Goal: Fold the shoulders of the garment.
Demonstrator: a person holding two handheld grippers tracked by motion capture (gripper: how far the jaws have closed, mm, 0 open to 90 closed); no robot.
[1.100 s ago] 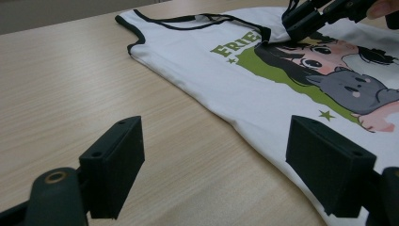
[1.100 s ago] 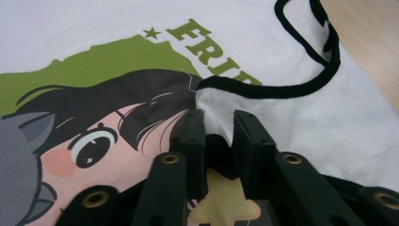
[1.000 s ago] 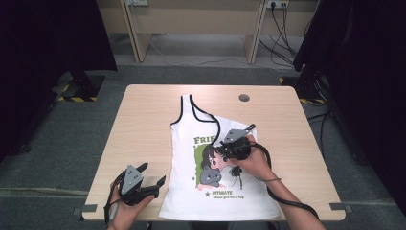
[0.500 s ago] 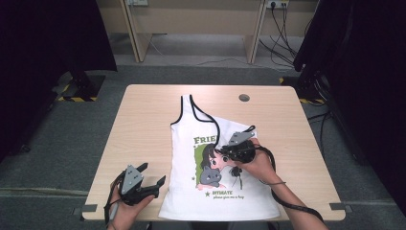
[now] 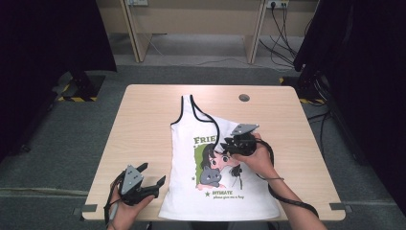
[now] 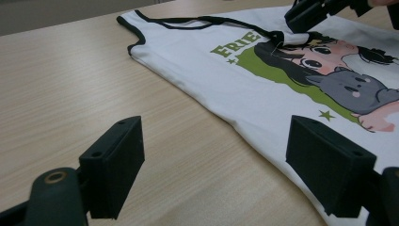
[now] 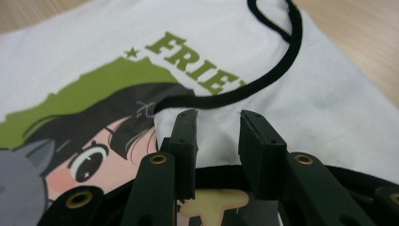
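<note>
While the left gripper [image 5: 152, 182] waits at the near edge of the table [image 5: 143, 124], its jaws stand wide apart with nothing between them, just beside the lower left hem of the white tank top [image 5: 191, 139]; it looks parked there, ready to take that hem. Farther in, the top lies flat on the table, printed side up, with its right shoulder folded over onto the chest so that the black-trimmed strap [image 7: 277, 70] curls across the green lettering [image 7: 197, 61]. Above that folded corner sits the right gripper [image 5: 229, 143], resting over the cartoon face [image 6: 324, 61]. Its jaws have just been opening and now stand a small way apart, the folded cloth lying under them, not pinched between them. I judge the fold has just been laid down and let go. Beyond the top, a small dark round fitting [image 5: 244, 97] is set in the far side of the table.
</note>
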